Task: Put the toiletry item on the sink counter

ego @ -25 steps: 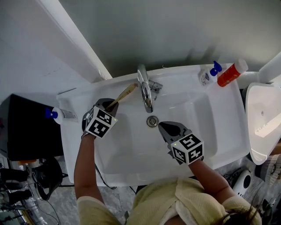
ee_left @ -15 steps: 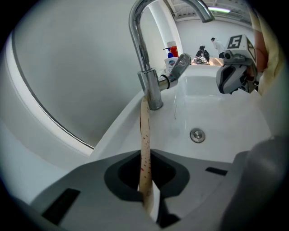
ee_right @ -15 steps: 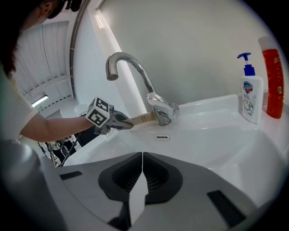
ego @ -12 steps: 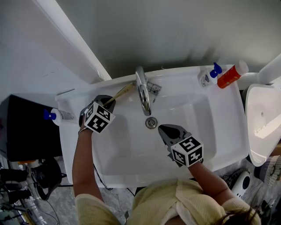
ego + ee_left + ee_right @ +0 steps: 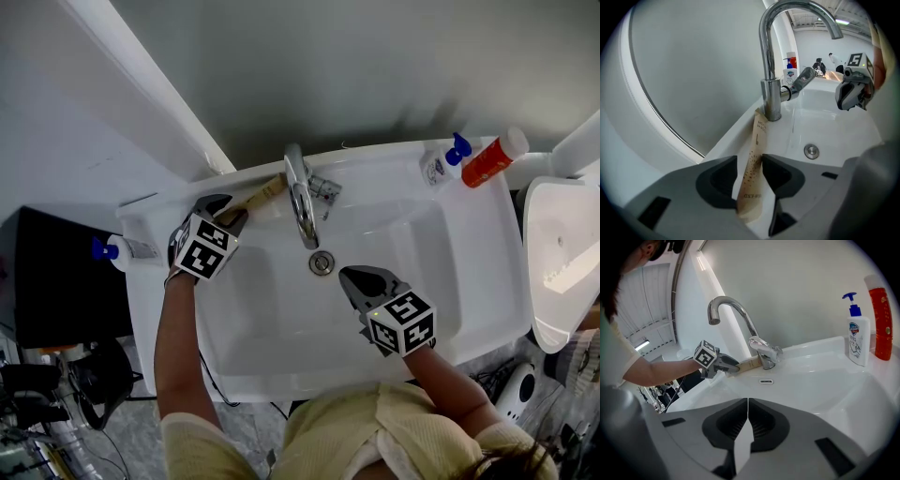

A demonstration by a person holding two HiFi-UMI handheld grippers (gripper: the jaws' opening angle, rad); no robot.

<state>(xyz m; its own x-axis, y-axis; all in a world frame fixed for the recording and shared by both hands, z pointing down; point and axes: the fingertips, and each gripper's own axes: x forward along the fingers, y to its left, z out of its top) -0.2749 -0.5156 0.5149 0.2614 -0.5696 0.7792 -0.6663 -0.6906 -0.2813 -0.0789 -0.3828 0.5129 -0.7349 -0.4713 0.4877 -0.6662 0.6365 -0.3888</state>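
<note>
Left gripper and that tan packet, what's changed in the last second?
The left gripper carried the tan packet from over the basin back and left onto the sink counter beside the faucet. Its jaws are opening now, and the packet lies between them, no longer clamped. The right gripper stayed shut and empty over the basin; the bottles did not move.

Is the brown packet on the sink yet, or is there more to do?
Nearly finished. Done: the brown packet rests on the sink counter, its far end beside the faucet. In hand: the left gripper has its jaws opening, with the packet between them but not squeezed. Left: draw that gripper away. The right gripper is shut and empty, over the basin.
</note>
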